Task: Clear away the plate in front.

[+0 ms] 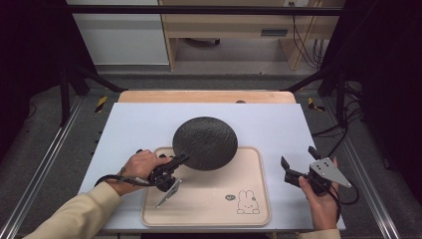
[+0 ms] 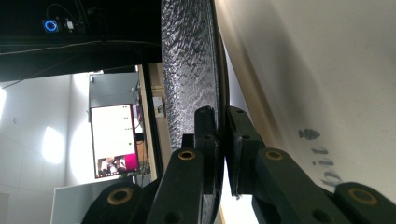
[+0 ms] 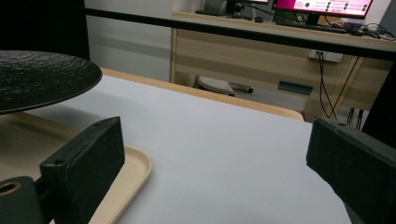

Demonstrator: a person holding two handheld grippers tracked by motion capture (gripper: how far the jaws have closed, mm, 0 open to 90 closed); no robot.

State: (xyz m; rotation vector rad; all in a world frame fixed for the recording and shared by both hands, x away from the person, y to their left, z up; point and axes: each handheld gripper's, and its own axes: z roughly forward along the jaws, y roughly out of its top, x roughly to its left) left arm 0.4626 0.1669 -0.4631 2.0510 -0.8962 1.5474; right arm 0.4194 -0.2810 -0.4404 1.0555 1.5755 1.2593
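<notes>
left claw pinching black plate rim, above tray; right claw agape

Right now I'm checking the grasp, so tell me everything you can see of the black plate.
The black plate is round, shallow and dark, with a rough pebbled surface that looks like stoneware. The left gripper is shut on its near-left rim, jaws pinching the edge from both faces. It is held roughly level above the far-left part of the beige tray, overhanging the tray's far edge; the right gripper view shows a gap beneath it.
</notes>
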